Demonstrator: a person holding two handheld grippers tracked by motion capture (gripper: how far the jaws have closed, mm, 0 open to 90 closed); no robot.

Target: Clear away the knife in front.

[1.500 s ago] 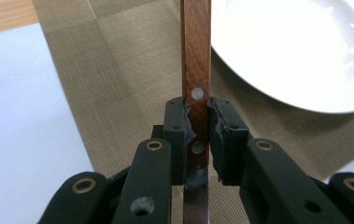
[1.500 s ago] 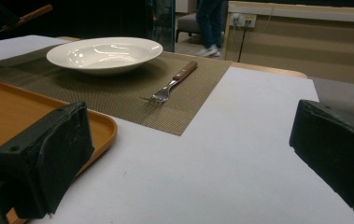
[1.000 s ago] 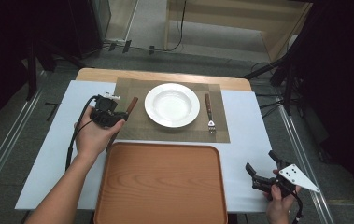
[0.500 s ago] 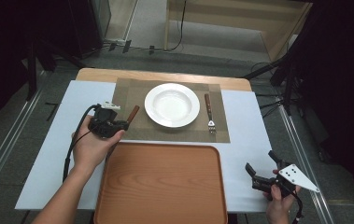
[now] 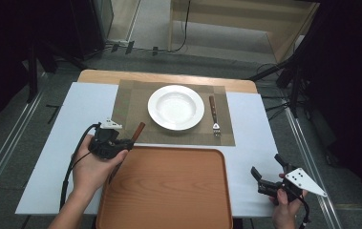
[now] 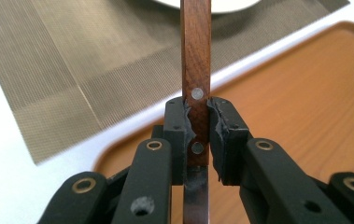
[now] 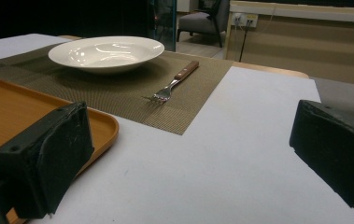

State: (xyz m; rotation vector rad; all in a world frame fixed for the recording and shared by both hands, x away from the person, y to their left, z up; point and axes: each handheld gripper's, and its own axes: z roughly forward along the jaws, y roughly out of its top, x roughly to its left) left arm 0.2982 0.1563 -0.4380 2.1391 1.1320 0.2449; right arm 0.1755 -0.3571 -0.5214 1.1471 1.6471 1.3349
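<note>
We see the left gripper [image 5: 121, 144] near the left edge of the table, just at the far left corner of the orange tray [image 5: 169, 200]. Its jaws are closed tight on the wooden handle of a knife [image 6: 196, 70]; in the left gripper view the two black pads [image 6: 177, 135] press on both sides of the handle, between its two metal rivets, and the steel blade goes down between the jaws toward the camera. The handle points away from the gripper, toward the placemat [image 5: 131, 102] and the plate. In the high view the free end of the handle lies over the near left corner of the placemat, and the knife is held above the border between the tray and the placemat; we cannot tell if it touches anything under it.

The right gripper [image 5: 270, 174] is near the right front corner of the table, on the white table cover [image 5: 245, 157], well apart from the tray's right edge. Its jaws stand wide open and nothing is between them, as the right gripper view shows.

The white plate [image 5: 176, 107] is in the middle of the placemat, toward the far edge of the table. A fork [image 5: 214, 116] with a wooden handle lies just beside the plate on its right, with the tines toward the tray.
</note>
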